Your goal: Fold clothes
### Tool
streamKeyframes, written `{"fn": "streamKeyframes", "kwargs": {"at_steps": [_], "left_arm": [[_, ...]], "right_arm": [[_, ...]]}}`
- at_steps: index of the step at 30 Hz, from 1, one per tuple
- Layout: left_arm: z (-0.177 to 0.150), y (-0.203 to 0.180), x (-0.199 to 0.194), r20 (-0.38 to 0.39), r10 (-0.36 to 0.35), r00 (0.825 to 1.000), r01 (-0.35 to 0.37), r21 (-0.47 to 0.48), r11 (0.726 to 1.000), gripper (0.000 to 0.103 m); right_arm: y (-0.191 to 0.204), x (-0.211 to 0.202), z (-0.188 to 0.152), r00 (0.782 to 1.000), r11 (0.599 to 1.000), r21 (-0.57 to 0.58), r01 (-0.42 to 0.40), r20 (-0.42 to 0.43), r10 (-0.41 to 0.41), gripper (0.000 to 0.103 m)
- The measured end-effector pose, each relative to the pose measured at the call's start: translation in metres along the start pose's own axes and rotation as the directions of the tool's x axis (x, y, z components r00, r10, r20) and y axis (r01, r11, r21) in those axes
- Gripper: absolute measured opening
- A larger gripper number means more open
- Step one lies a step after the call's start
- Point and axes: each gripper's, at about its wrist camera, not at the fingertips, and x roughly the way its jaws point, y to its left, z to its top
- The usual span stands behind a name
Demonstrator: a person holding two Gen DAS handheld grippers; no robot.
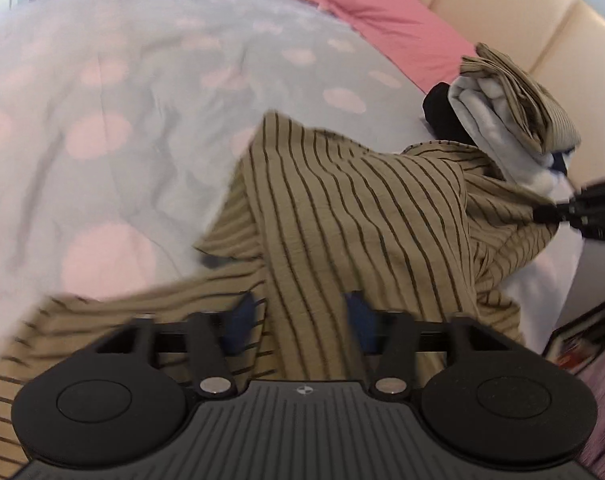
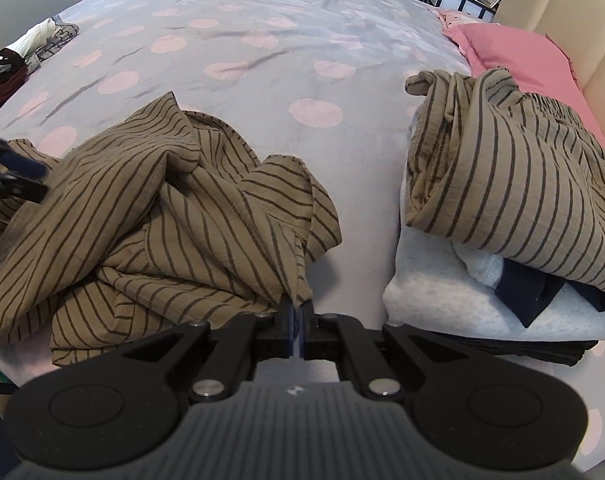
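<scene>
Right gripper [image 2: 298,312]: jaws pressed together on a pinched edge of the striped shirt [image 2: 162,216], fabric pulled up into a taut peak at the fingertips. Left gripper [image 1: 302,316]: jaws spread wide, blue pads [image 1: 360,316] on either side of a hanging fold of the same shirt, fabric draped between and over them; whether touching cloth, cannot tell through the motion blur. Shirt itself: khaki-tan, crinkled weave, thin dark stripes, unfolded and bunched in a rumpled mound just ahead of and left of the right jaws, one flap thrown forward over the bedding. Beneath it, a grey duvet [image 2: 238,32] dotted with large pink circles. To the right of the right jaws, near but apart from the shirt, a stack of folded clothes [image 2: 502,208]: matching striped piece on top, pale grey and navy layers below, black at the bottom. Beyond the stack, a pink pillow [image 2: 518,56] against a cream padded headboard [image 2: 550,4]. Far left, more loose garments [image 2: 22,56] at the duvet's edge.
</scene>
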Motion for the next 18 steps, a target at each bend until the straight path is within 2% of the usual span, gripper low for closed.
{"fn": "streamKeyframes", "kwargs": {"at_steps": [1, 2, 4, 6, 9, 11, 14, 16, 18], "left_arm": [[0.000, 0.001, 0.001, 0.005, -0.002, 1.000, 0.002, -0.017, 1.000, 0.012], [0.000, 0.002, 0.003, 0.011, -0.005, 1.000, 0.005, -0.034, 0.999, 0.005], [0.002, 0.002, -0.002, 0.039, 0.000, 0.999, 0.002, -0.047, 0.999, 0.000], [0.008, 0.006, -0.021, 0.091, 0.017, 0.996, -0.013, -0.051, 0.999, 0.000], [0.028, 0.014, -0.067, 0.200, 0.051, 0.979, -0.038, -0.065, 0.997, 0.000], [0.043, 0.018, -0.101, 0.268, 0.093, 0.959, -0.079, -0.062, 0.995, 0.000], [0.064, 0.017, -0.153, 0.363, 0.130, 0.923, -0.125, -0.035, 0.991, 0.000], [0.074, 0.010, -0.187, 0.426, 0.139, 0.894, -0.153, -0.002, 0.988, 0.000], [0.083, 0.000, -0.221, 0.486, 0.142, 0.862, -0.181, 0.034, 0.983, 0.000]], "right_arm": [[0.000, -0.001, 0.000, 1.000, 1.000, 0.000, -0.001, 0.004, 0.001, 0.003], [-0.001, -0.002, 0.001, 1.000, 1.000, 0.000, -0.003, 0.008, 0.003, 0.003], [-0.003, -0.005, 0.004, 1.000, 1.000, 0.011, 0.002, 0.029, -0.003, 0.003], [-0.005, -0.008, 0.008, 0.999, 1.000, 0.025, 0.011, 0.052, -0.013, 0.003], [-0.010, -0.018, 0.017, 0.994, 0.997, 0.056, 0.043, 0.102, -0.049, 0.003], [-0.014, -0.026, 0.024, 0.986, 0.994, 0.084, 0.073, 0.142, -0.084, 0.003], [-0.019, -0.046, 0.035, 0.964, 0.986, 0.121, 0.116, 0.226, -0.141, 0.003], [-0.020, -0.063, 0.045, 0.939, 0.980, 0.147, 0.136, 0.297, -0.174, 0.003], [-0.019, -0.082, 0.055, 0.900, 0.972, 0.175, 0.155, 0.382, -0.212, 0.003]]}}
